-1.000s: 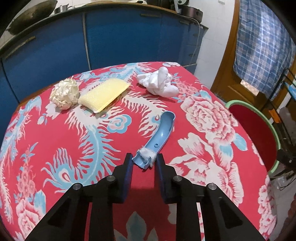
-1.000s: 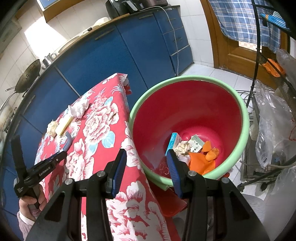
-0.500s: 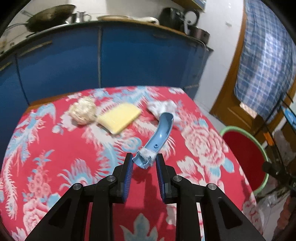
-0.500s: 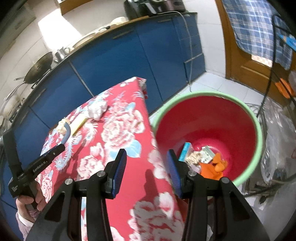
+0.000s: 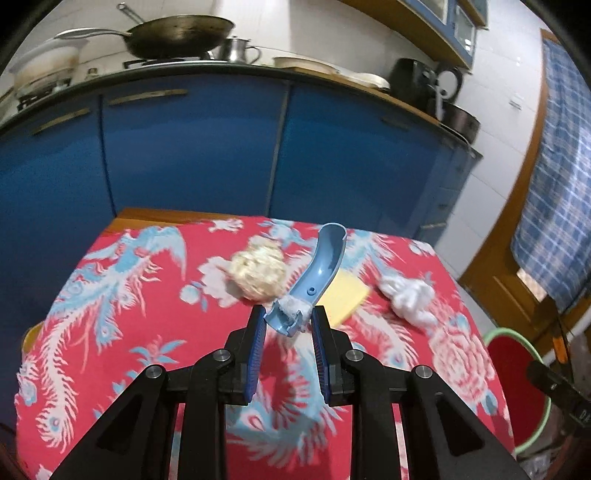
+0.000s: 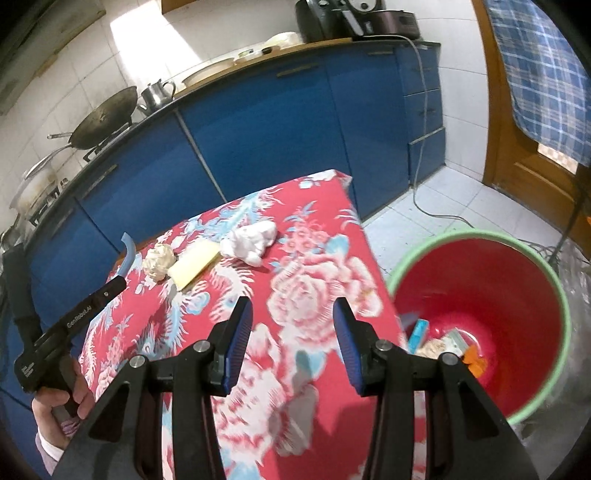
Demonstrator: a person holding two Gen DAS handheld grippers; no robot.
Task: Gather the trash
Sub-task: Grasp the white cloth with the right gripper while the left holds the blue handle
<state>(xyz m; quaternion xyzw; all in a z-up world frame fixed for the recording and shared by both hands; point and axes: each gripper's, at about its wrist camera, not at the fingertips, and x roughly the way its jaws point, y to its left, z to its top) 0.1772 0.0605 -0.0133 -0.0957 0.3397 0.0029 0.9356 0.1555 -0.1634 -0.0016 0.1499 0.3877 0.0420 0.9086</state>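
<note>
My left gripper (image 5: 288,317) is shut on a curved blue plastic piece (image 5: 321,269) with white fluff at its held end, lifted above the red flowered tablecloth (image 5: 147,332). The right wrist view shows that gripper (image 6: 118,284) at the left, the blue piece (image 6: 127,254) sticking up from it. On the cloth lie a crumpled beige ball (image 5: 258,273), a yellow sponge (image 5: 347,299) and a crumpled white tissue (image 5: 410,299). My right gripper (image 6: 291,325) is open and empty above the table's right side. A red bin with a green rim (image 6: 480,314) beside the table holds several scraps.
Blue kitchen cabinets (image 5: 184,155) stand behind the table, with a wok (image 5: 177,33) and pots on the counter. A wooden door with a checked blue cloth (image 6: 535,74) is at the right. A cable (image 6: 421,147) runs down to the tiled floor. A hand (image 6: 62,398) holds the left gripper's handle.
My left gripper lifted the blue piece off the cloth and rose. My right gripper moved from over the bin leftward to above the table, staying open.
</note>
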